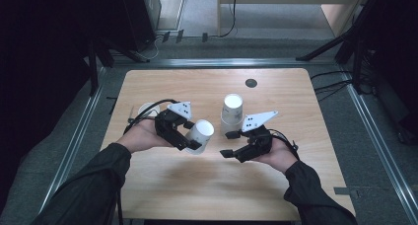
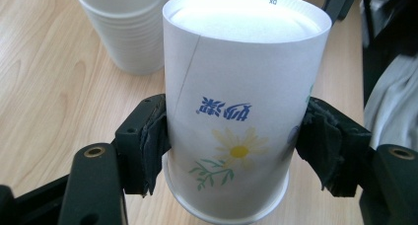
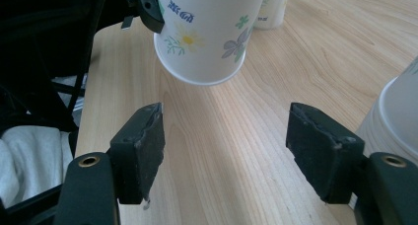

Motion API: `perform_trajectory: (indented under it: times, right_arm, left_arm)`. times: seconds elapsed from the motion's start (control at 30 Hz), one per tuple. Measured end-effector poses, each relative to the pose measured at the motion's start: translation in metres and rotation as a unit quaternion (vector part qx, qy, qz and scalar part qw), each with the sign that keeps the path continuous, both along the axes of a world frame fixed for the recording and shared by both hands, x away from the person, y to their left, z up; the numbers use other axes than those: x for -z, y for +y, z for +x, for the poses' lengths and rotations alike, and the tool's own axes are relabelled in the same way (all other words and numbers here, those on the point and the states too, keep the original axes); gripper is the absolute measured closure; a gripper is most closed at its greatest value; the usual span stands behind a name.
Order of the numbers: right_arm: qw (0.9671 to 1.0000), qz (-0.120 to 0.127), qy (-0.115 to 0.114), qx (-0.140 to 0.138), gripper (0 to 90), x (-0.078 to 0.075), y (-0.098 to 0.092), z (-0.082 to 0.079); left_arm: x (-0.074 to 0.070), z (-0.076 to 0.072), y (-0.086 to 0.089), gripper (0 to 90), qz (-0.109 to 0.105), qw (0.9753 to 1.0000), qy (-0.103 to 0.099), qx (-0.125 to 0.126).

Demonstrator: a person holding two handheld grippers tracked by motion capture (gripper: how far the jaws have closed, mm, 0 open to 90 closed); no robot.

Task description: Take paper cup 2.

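A white paper cup [image 1: 202,132] printed with flowers and blue writing hangs tilted just above the wooden table [image 1: 197,185], closed end up. My left gripper [image 1: 190,136] is shut on its sides; in the left gripper view both pads press the cup [image 2: 236,87]. My right gripper [image 1: 230,143] is open just right of it with nothing between its jaws. In the right gripper view, the held cup [image 3: 207,32] is ahead of the right gripper [image 3: 224,146]. An upside-down stack of cups [image 1: 231,111] stands behind the right gripper.
A single cup [image 1: 144,109] stands behind the left hand, near the table's left side. A dark round cap [image 1: 251,83] is set in the far tabletop. Stand legs and cables [image 1: 340,84] lie on the floor around the table.
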State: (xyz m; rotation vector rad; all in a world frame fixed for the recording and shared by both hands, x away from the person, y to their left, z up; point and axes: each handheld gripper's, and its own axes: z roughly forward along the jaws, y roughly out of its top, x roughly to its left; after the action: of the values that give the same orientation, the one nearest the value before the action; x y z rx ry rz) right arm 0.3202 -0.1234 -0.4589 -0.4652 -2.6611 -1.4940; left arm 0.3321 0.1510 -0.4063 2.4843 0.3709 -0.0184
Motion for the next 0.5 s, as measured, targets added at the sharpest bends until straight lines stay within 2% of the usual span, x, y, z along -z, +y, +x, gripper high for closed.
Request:
perform_trajectory:
  times: [0.07,0.2,0.3,0.43,0.5]
  right_arm:
    - [1.0,-0.001,-0.005,0.0,31.4,0.0,0.001,0.0]
    - [1.0,0.003,-0.007,-0.002,31.5,0.0,0.004,0.0]
    - [0.9999,0.007,-0.007,-0.003,31.5,0.0,0.006,0.0]
    - [0.9999,0.008,-0.008,-0.005,31.6,0.001,0.01,0.001]
    - [0.9999,0.011,-0.01,-0.004,31.6,0.001,0.011,0.002]
  left_arm:
    - [-0.001,0.001,-0.003,31.1,0.024,0.9996,0.002,0.011]
    - [-0.003,0.0,-0.011,31.1,0.055,0.9982,0.002,0.024]
    - [-0.003,-0.001,-0.018,31.0,0.084,0.9957,-0.005,0.038]
    - [-0.002,0.001,-0.026,31.0,0.107,0.9931,-0.004,0.049]
    - [-0.001,0.002,-0.028,31.0,0.124,0.9906,-0.004,0.059]
